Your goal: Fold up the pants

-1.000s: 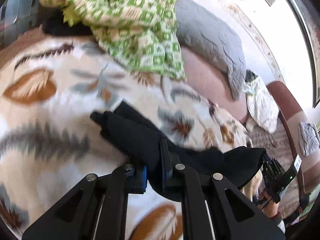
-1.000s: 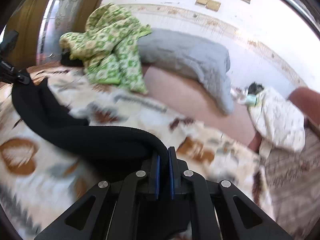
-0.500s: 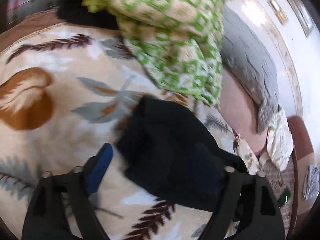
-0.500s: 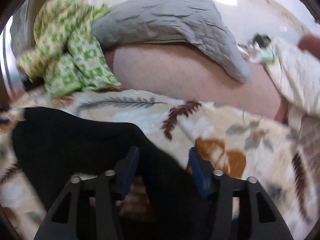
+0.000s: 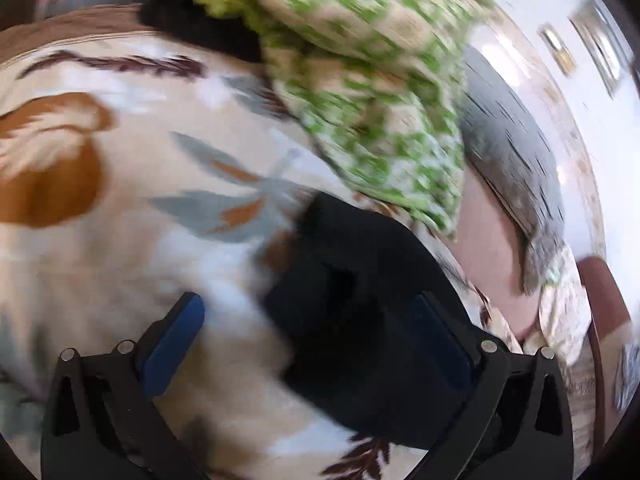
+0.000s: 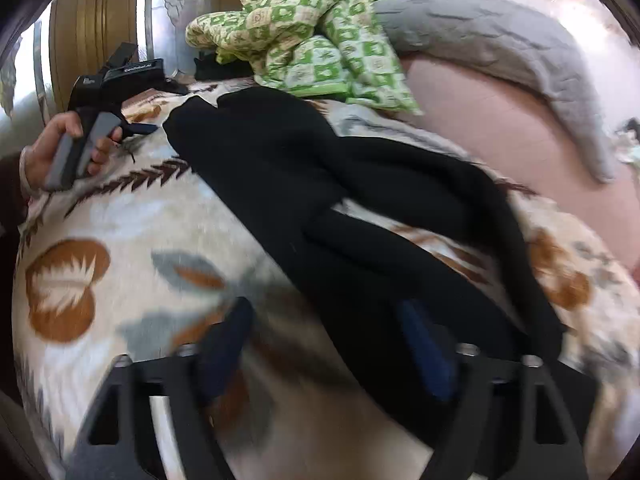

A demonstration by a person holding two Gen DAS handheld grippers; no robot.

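the leaf-print blanket (image 6: 100,360) covers the bed, the black pants (image 6: 304,184) lie loosely doubled across it below the green checked quilt (image 6: 312,40), and the left gripper (image 5: 308,328) and right gripper (image 6: 332,344) hover over them, jaws apart.

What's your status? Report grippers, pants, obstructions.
Left gripper open, right gripper open. Black pants lying rumpled on leaf-print blanket. Green checked quilt beyond, apart.

Bed with leaf-print blanket (image 6: 120,216); black pants (image 6: 320,200) lie across its middle (partly folded), green checkered quilt (image 6: 312,40) bunched at far edge.
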